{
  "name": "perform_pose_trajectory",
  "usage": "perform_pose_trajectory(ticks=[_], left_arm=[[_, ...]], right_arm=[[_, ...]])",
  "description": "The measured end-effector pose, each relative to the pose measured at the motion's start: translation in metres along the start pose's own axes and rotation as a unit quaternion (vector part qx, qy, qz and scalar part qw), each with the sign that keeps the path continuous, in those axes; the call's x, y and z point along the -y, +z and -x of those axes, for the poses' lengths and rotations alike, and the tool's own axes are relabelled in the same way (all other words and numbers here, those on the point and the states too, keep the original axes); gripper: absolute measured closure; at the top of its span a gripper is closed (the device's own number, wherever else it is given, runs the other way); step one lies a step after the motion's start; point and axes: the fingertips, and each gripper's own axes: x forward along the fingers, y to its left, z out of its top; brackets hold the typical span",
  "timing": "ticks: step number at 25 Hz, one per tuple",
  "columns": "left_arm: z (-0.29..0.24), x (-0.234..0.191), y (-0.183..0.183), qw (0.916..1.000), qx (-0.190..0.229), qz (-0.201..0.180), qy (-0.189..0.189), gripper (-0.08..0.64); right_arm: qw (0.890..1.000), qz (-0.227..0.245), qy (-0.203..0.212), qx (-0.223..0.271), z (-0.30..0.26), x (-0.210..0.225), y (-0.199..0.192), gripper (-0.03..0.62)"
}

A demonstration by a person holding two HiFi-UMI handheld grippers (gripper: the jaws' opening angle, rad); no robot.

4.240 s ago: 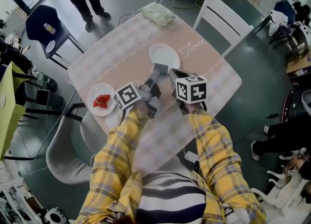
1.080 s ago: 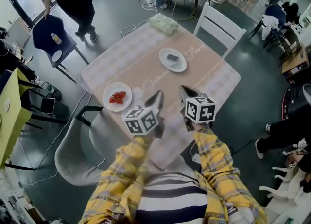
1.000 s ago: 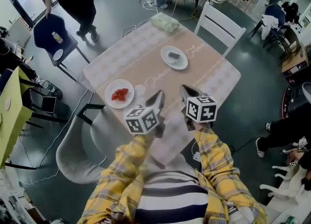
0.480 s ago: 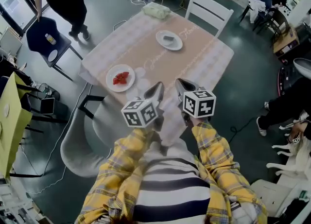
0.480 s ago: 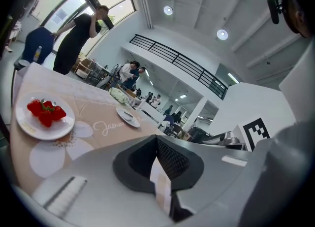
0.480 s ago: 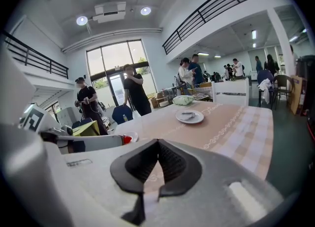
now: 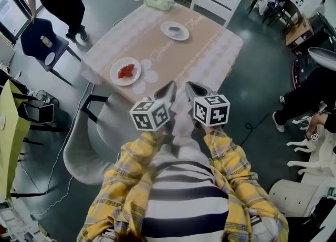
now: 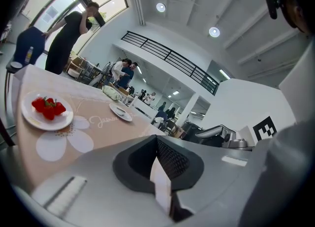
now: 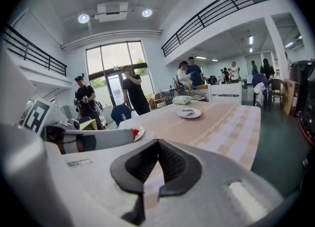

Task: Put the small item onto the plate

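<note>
Beige-pink cloth w/ pale checks over table (image 7: 210, 52), head view. L gripper (image 7: 169, 85) and R gripper (image 7: 189, 85) side by side at table's near edge, yellow plaid sleeves behind. Both aimed toward far side, neither touching cloth or dish. Small dark item (image 7: 173, 27) on far plate (image 7: 181, 34), well apart from both grippers. Near plate (image 7: 116, 76) w/ red fruit (image 7: 126, 71) toward table's left edge. White chair (image 7: 212, 2) beyond far side, green bundle (image 7: 159, 2) at far corner.

L gripper view: L gripper (image 8: 157, 145) w/ dark pads pressed together at tips, nothing pinched. Only a pale sliver of cloth seen through the slot behind them. Near plate (image 8: 29, 121) w/ red fruit (image 8: 47, 108) ahead-left. Far plate (image 8: 123, 116) small further on, item on it too small to make out. R gripper (image 8: 216, 132) alongside at right.

R gripper view: R gripper (image 9: 158, 145) same state, pads met at tips, empty, checked cloth showing through the slot. Far plate (image 9: 196, 114) ahead across table (image 9: 221, 122), small dark item (image 9: 187, 112) lying on it. L gripper (image 9: 98, 140) at left, red fruit (image 9: 135, 132) just past its tip.
</note>
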Motion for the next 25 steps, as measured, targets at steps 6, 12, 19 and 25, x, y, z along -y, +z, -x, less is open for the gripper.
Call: perform_pose_trajectory(ticks=[6,12,19,25], left_arm=[[0.006,0.012,-0.010,0.9999,-0.008,-0.011,-0.008,0.571],[0.012,0.018,-0.019,0.9997,-0.016,-0.020,-0.007,0.569],[0.026,0.018,-0.024,0.9995,-0.006,-0.022,0.019,0.569],[0.040,0.038,-0.041,0.9991,-0.001,-0.018,0.039,0.569]], right_arm=[[1.000,-0.008,-0.012,0.010,0.017,-0.003,-0.007,0.595],[1.000,-0.017,-0.012,0.015,0.025,-0.005,-0.012,0.595],[1.000,-0.016,0.009,0.015,0.033,-0.013,-0.018,0.595],[1.000,-0.020,0.013,0.013,0.059,-0.010,-0.029,0.595]])
